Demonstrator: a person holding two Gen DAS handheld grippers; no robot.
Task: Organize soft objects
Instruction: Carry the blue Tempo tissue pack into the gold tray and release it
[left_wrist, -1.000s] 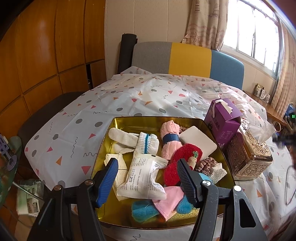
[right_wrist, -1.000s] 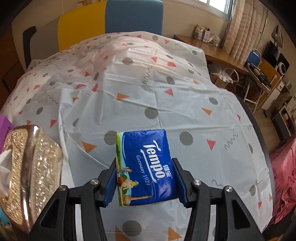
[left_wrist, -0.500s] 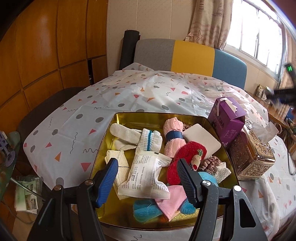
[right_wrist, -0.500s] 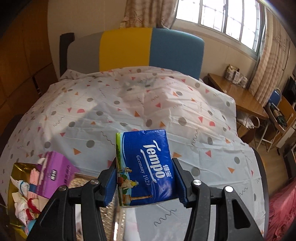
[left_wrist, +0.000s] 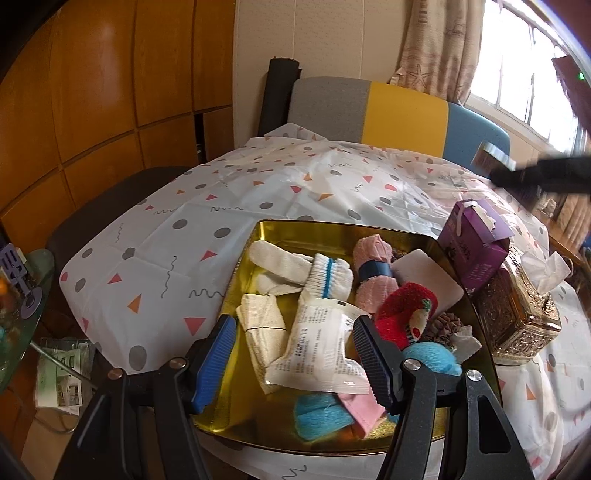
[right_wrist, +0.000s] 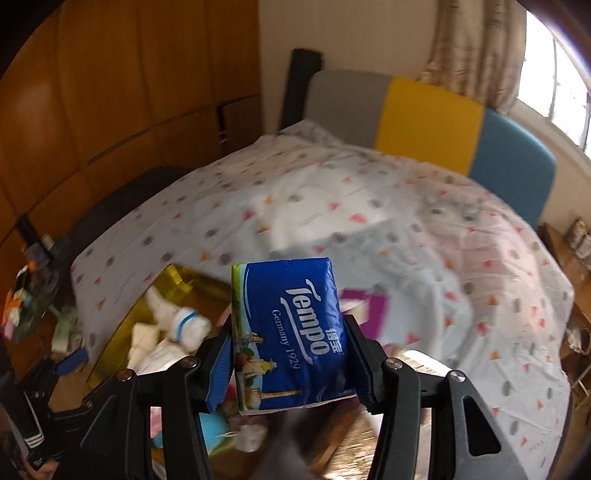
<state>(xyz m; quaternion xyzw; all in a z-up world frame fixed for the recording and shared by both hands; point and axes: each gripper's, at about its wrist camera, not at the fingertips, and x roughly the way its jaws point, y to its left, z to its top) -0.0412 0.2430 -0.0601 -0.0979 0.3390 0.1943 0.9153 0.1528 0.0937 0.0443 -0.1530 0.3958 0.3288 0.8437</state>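
The right hand-held gripper (right_wrist: 290, 363) clamps one blue Tempo tissue pack (right_wrist: 290, 334) by its two long sides, label up, carried above the gold tray (left_wrist: 255, 258), presumably so it can join the soft things gathered there. The left hand-held gripper (left_wrist: 293, 360) hangs with jaws apart and empty over the tray's near edge. On the bench (left_wrist: 177, 229) beside the tray stand one purple box (left_wrist: 476, 251) and one ornate tissue holder (left_wrist: 517, 314).

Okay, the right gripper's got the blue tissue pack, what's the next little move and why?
Probably carry the tissue pack on over the gold tray and lower it. The right gripper holds it in the air, and the other soft things already lie in that tray.
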